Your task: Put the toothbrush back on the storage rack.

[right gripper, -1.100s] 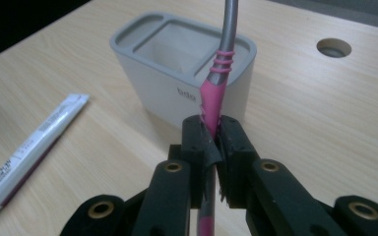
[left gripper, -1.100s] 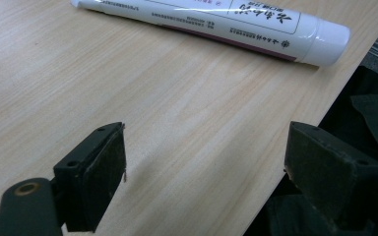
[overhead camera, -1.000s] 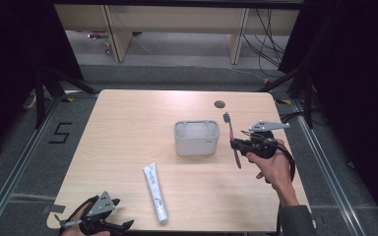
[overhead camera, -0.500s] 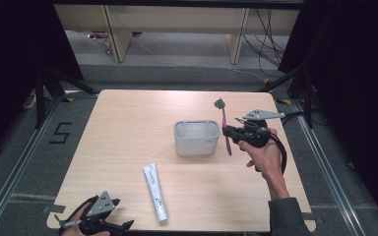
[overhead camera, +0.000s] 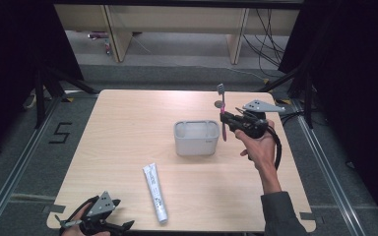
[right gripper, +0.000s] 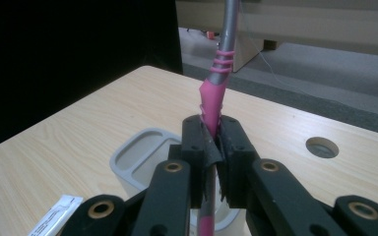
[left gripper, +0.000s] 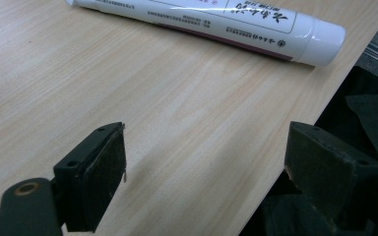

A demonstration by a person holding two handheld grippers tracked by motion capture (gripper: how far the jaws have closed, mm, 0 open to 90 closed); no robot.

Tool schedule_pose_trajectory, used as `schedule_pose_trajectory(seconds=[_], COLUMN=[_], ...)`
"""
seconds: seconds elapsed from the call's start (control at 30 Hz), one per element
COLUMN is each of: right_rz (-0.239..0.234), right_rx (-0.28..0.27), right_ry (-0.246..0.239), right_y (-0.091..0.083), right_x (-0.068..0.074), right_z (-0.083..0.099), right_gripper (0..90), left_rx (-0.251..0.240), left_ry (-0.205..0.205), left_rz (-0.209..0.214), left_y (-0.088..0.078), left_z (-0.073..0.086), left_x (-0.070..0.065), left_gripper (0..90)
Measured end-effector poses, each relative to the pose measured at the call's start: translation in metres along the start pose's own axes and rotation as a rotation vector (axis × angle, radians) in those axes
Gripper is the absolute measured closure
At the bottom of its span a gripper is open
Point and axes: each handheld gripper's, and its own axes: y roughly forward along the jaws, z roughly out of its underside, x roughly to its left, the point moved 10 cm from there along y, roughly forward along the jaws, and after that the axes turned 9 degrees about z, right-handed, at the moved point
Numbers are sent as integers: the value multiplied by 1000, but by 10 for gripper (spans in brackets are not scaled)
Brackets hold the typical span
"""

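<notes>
Got the toothbrush (overhead camera: pixel 221 114) clenched upright in my right claw (overhead camera: pixel 228 119) just beside the grey holder (overhead camera: pixel 196 138), left claw (left gripper: pixel 204 179) released near the toothpaste (overhead camera: pixel 156 192), so next I'd guess it's lowering it in.

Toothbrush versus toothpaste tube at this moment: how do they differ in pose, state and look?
The toothbrush stands near upright in the air, head up; the toothpaste tube lies flat on the table. The toothbrush is clamped in the right gripper, beside the grey holder; the toothpaste tube is untouched, ahead of the open left gripper. The toothbrush is slim, pink and grey; the tube is broader and white with print.
</notes>
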Motion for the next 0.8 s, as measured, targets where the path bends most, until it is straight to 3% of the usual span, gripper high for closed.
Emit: schedule_pose_trajectory(seconds=[0.27,0.3,0.43,0.47,0.5,0.8], right_rz=[12,15,17,27,21,33], right_rx=[-11,-13,-9,-16,1,5], right_ry=[30,16,33,11,36,22], right_y=[16,19,27,31,32,47], right_x=[0,-1,-2,-4,-1,-2], right_z=[-11,-11,-12,-14,-13,-16], right_gripper=[830,830,830,830,830,830], left_rx=[-13,-14,-14,-13,2,-1], left_ry=[-8,-8,-9,-8,5,-4], left_rz=[1,0,-1,0,-8,-6], left_y=[0,0,0,0,-1,0], left_z=[-1,-1,-1,-1,0,1], left_x=[-1,-1,-1,-1,0,0], left_gripper=[155,155,155,155,155,155])
